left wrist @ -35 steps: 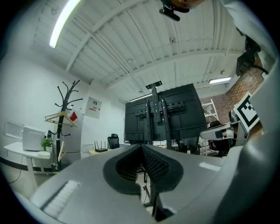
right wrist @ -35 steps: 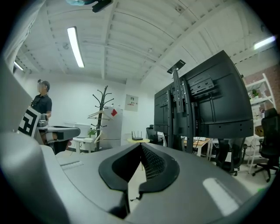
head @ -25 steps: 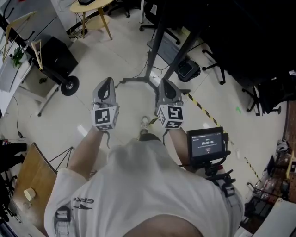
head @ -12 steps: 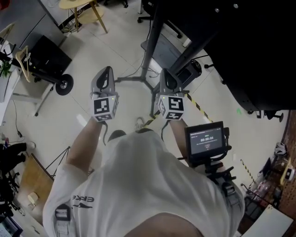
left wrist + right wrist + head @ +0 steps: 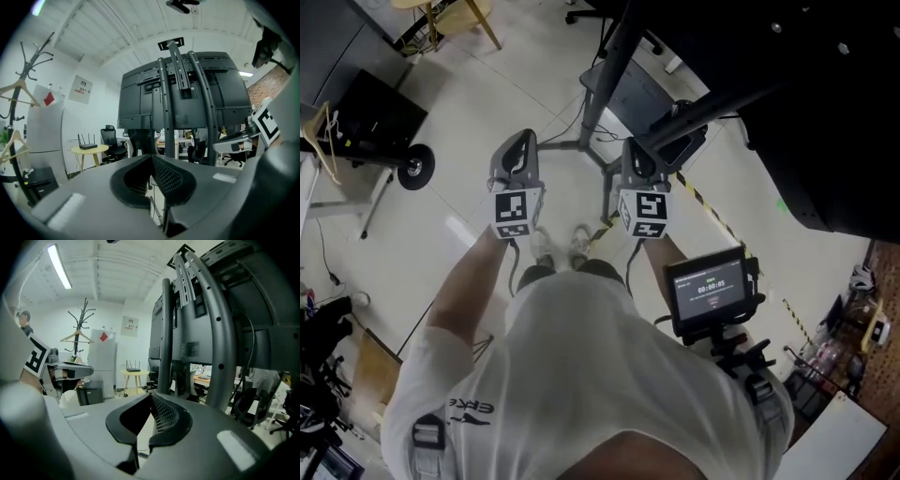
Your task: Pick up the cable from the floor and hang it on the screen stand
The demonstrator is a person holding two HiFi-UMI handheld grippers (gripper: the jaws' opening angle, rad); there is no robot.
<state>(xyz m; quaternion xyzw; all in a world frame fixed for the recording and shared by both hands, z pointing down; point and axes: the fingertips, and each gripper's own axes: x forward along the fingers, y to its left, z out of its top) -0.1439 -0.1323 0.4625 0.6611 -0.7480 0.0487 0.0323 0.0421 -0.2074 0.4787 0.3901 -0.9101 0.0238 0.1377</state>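
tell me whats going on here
A person stands facing the base of a tall black screen stand, with a tool in each hand held out in front at about the same height. The left tool and the right tool are both shut with nothing between the jaws. Nothing has been picked up from the pale floor yet.
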